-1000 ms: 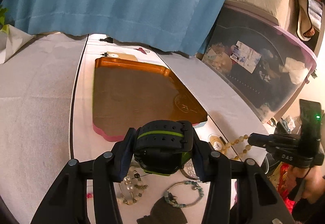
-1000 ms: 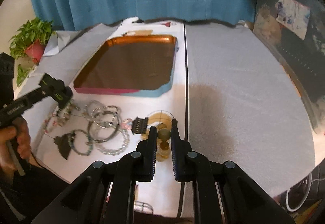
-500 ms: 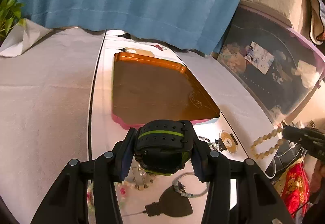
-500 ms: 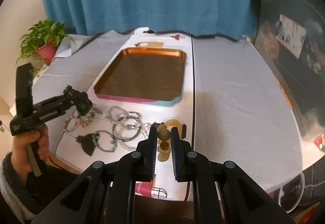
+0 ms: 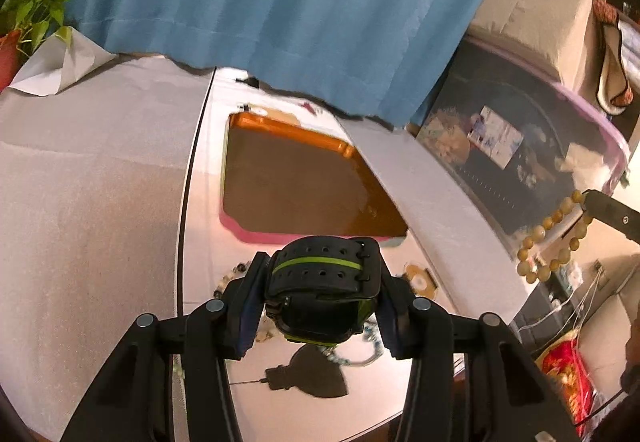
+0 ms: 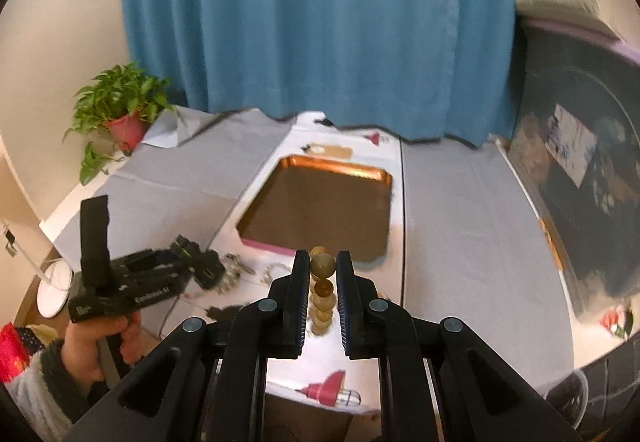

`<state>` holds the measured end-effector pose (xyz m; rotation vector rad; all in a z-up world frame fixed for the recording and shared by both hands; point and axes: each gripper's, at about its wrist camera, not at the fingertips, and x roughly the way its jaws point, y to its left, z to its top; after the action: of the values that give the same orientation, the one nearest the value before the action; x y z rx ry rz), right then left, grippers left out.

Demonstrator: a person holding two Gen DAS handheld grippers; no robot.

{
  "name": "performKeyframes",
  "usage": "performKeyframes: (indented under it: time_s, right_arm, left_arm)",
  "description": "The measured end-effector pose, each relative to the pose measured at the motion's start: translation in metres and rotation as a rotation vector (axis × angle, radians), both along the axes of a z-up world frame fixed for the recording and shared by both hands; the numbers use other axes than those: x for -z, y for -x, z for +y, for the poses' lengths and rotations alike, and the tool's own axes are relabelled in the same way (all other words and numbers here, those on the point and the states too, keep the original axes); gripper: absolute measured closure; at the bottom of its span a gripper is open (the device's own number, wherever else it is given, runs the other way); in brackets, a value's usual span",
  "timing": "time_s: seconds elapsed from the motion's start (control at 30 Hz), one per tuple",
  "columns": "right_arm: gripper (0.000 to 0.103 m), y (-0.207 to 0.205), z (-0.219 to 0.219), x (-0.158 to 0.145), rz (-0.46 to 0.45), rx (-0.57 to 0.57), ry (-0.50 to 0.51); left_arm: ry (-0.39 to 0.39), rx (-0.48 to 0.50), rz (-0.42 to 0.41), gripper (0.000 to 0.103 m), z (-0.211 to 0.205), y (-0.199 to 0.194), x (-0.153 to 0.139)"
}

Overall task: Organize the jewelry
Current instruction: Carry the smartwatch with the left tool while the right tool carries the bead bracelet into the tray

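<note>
My left gripper (image 5: 322,294) is shut on a black watch with a green stripe (image 5: 322,274) and holds it above the table, short of the brown tray (image 5: 296,181). My right gripper (image 6: 323,266) is shut on a tan bead bracelet (image 6: 322,288), which hangs between the fingers. In the left wrist view the bracelet (image 5: 552,238) dangles from the right gripper at the far right, off the table edge. In the right wrist view the tray (image 6: 320,209) lies ahead and the left gripper (image 6: 200,270) is at the lower left.
Loose bracelets (image 6: 276,270) and a black fan-shaped pendant (image 5: 316,374) lie on the white strip before the tray. A potted plant (image 6: 120,109) stands far left, a blue curtain (image 6: 320,21) behind, a clear storage bin (image 5: 520,161) at the right.
Both grippers have risen and pulled back from the table with the watch and the bead bracelet in them. The tray and loose jewelry now look smaller and farther away.
</note>
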<state>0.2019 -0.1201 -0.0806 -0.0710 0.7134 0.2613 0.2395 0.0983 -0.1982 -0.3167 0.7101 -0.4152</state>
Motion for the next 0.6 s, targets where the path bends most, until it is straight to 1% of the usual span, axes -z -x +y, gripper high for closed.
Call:
performKeyframes:
  time_s: [0.1,0.17,0.3,0.37,0.43,0.5,0.57,0.6]
  right_arm:
    - [0.089,-0.004,0.008,-0.006,-0.028,-0.032,0.001]
    - [0.089,-0.013,0.013,-0.006,-0.033,-0.060,-0.014]
    - [0.089,-0.034,0.020,-0.008,-0.037,-0.102,-0.049]
    - [0.089,-0.045,0.024,-0.013,-0.061,-0.124,-0.068]
    - [0.089,-0.052,0.026,-0.016,-0.086,-0.138,-0.083]
    - [0.089,-0.060,0.028,-0.020,-0.113,-0.151,-0.115]
    - [0.089,-0.072,0.026,-0.021,-0.123,-0.169,-0.186]
    - [0.089,-0.076,0.026,-0.020,-0.126,-0.172,-0.205]
  left_arm:
    - [0.002,-0.027,-0.043,0.059,0.000,0.000,-0.018]
    - [-0.018,-0.039,-0.081,0.059,-0.003,-0.002,-0.036]
    - [-0.064,-0.029,-0.133,0.059,-0.011,-0.009,-0.062]
    - [-0.094,-0.025,-0.163,0.059,-0.016,-0.015,-0.076]
    - [-0.095,-0.029,-0.184,0.059,-0.019,-0.020,-0.087]
    - [-0.084,-0.028,-0.209,0.059,-0.022,-0.025,-0.097]
    - [-0.084,-0.035,-0.229,0.059,-0.024,-0.027,-0.105]
    - [-0.086,-0.040,-0.239,0.059,-0.024,-0.028,-0.108]
